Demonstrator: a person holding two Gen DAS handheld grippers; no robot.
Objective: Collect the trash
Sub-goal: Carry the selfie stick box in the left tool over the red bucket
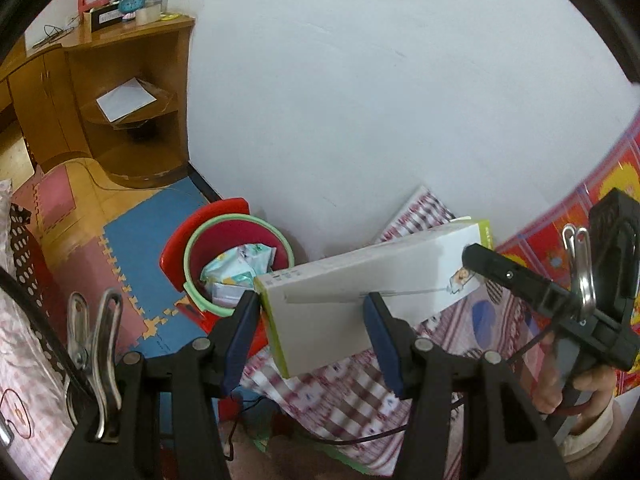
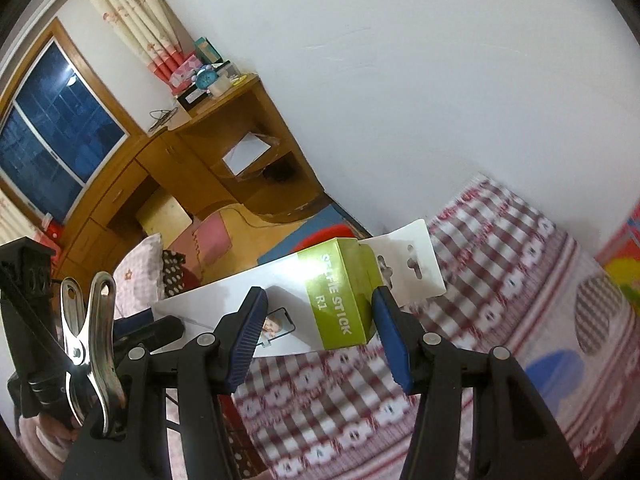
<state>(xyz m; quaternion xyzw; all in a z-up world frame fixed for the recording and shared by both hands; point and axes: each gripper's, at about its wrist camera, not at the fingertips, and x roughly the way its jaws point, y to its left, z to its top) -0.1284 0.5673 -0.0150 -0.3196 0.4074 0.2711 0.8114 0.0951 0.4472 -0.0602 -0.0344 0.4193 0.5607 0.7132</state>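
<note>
Two tongs (image 1: 310, 328) on selfie-stick box (image 1: 360, 300)

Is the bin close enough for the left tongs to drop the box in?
Probably yes: the red bin sits open just beyond the left tongs, though both tongs hold the selfie stick box.

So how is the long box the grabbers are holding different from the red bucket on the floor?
The selfie stick box is long, flat-sided and white with green ends; the red bucket is round with a pale green rim. The box is held up in the air by the left gripper and right gripper; the bucket sits on the floor. The box looks closed; the bucket is open-topped, with crumpled packaging inside.
</note>
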